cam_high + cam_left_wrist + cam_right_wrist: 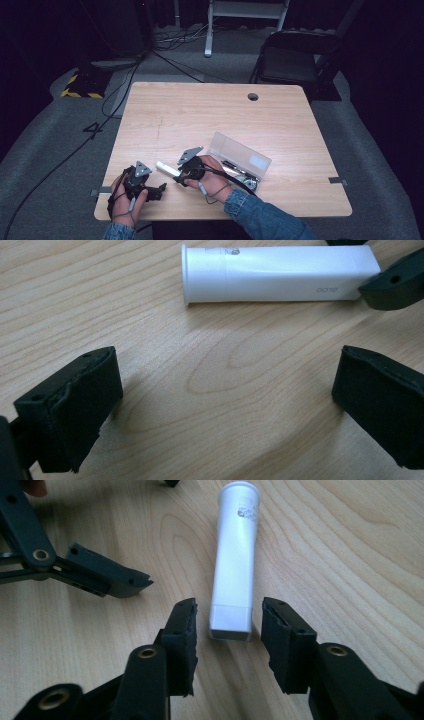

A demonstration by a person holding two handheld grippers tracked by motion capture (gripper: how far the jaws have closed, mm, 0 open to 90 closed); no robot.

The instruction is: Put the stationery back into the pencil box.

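Note:
A white tube [167,168] with a round cap at one end and a flat crimped end lies on the wooden table [200,115], near the front left. My right gripper [227,615] is open, its jaws on either side of the tube's [234,565] flat end with a small gap on each side. My left gripper [225,385] stands wide open over bare wood, just short of the tube [280,274], with nothing between its jaws. In the high view the left gripper [160,190] sits near the front edge and the right gripper [176,175] is just right of it.
An open clear plastic case [241,156] with pens in it lies right of the person's right hand. A cable hole [253,96] is at the table's far side. Beyond the table stand a folding chair [295,57] and floor cables [120,85].

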